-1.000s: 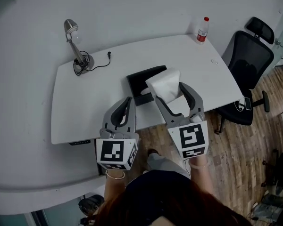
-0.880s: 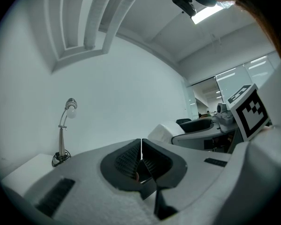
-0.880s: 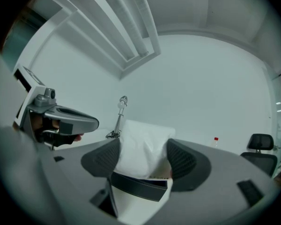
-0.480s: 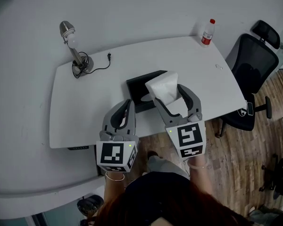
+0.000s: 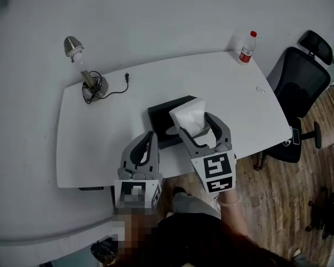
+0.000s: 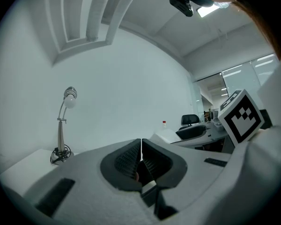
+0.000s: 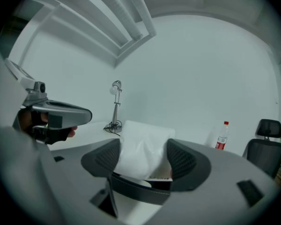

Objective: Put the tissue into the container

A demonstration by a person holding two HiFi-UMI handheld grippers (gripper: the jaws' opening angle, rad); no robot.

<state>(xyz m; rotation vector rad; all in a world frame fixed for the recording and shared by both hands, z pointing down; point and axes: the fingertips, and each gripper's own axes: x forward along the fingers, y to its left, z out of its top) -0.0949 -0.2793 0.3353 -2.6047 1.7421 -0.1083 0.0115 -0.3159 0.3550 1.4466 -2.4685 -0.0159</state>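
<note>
A white pack of tissue (image 5: 189,117) (image 7: 143,149) sits squeezed between the jaws of my right gripper (image 5: 193,126) (image 7: 143,159), held in the air over the near right corner of the black container (image 5: 161,115). The container lies on the white table (image 5: 100,132), near its front edge. My left gripper (image 5: 150,141) (image 6: 141,159) hangs to the left of the right one, over the table's front edge, jaws pressed together with nothing between them.
A silver desk lamp (image 5: 80,65) (image 7: 115,104) with a black cord stands at the table's far left. A bottle with a red cap and label (image 5: 246,47) (image 7: 221,136) stands at the far right corner. A black office chair (image 5: 298,90) is beside the table's right end.
The right gripper with the tissue has shifted slightly left, toward the container. The left gripper has stayed about where it was.
</note>
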